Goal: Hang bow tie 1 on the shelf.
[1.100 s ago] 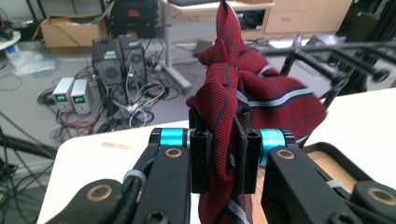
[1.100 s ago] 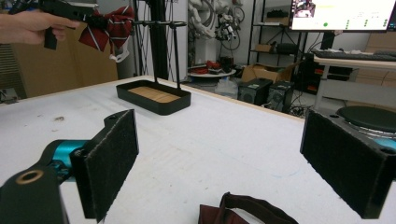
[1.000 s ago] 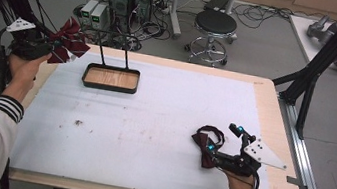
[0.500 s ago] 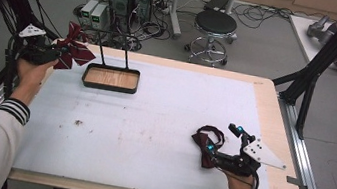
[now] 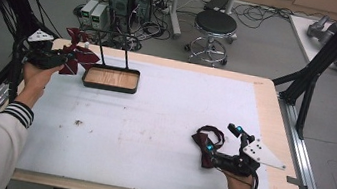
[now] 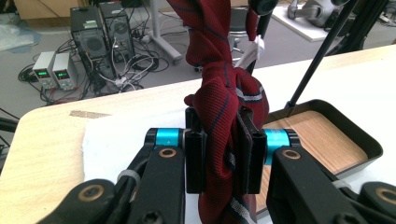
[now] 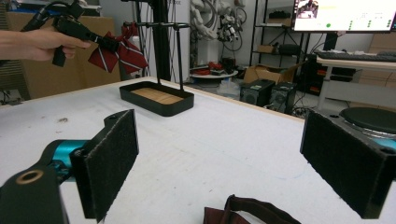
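Since a second ago the left gripper (image 5: 63,60) has sunk a little toward the black wooden-floored tray (image 5: 109,85) at the table's far left, its jaws just easing apart yet pinching the red striped bow tie (image 6: 224,121), whose fabric the left gripper view shows bunched between the pads with a white tag above. From the right gripper view, the right gripper (image 7: 219,163) has its jaws spread wide over the white table cover (image 7: 210,140), with a second dark red tie (image 7: 247,212) lying just below them. High view places that tie (image 5: 205,143) near the table's front right, well apart from the tray and its thin rack (image 5: 114,41).

Mat's middle (image 5: 152,122) open — rack (image 5: 112,68) blocks far-left.
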A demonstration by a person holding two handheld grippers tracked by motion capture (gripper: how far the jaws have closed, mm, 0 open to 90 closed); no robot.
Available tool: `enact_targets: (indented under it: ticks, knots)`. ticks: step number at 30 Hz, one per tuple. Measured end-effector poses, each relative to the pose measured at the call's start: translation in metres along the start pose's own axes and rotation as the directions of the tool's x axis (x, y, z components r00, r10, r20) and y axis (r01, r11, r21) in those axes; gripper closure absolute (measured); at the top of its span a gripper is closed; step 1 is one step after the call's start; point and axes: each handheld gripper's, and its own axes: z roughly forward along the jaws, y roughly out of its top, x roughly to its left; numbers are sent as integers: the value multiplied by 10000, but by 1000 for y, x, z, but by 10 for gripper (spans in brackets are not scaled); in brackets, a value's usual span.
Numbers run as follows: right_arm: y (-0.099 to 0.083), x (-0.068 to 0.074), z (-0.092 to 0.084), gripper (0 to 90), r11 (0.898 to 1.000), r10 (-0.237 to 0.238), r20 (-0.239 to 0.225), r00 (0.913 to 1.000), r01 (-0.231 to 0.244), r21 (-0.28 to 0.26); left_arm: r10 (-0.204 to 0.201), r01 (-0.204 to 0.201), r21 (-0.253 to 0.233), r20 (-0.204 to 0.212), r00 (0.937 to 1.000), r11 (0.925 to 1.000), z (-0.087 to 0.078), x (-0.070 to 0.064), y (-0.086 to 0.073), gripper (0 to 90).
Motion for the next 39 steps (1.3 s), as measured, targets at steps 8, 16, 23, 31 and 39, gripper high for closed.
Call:
enact_targets:
  ticks: [8,16,23,31,39]
  knots:
    - [0,-1,-1,107,10000,11,13,10000,-11,-28,-74,72,191,65,10000,9998,4,-1,-2,721]
    - [0,0,0,107,10000,9,-4,10000,-9,6,-221,215,298,181,9996,9993,6,-1,-6,313]
    - [-1,0,2,107,10000,-23,-39,10000,23,84,-91,88,48,772,9970,9999,0,-4,-7,183]
    - [-1,2,2,107,9999,142,-134,9998,-141,22,217,-92,-760,1650,9860,9971,-24,-19,-6,173]
    - [0,4,4,107,9996,256,-318,9992,-260,-106,711,-360,-1373,2603,9629,9899,-49,-41,-15,157]
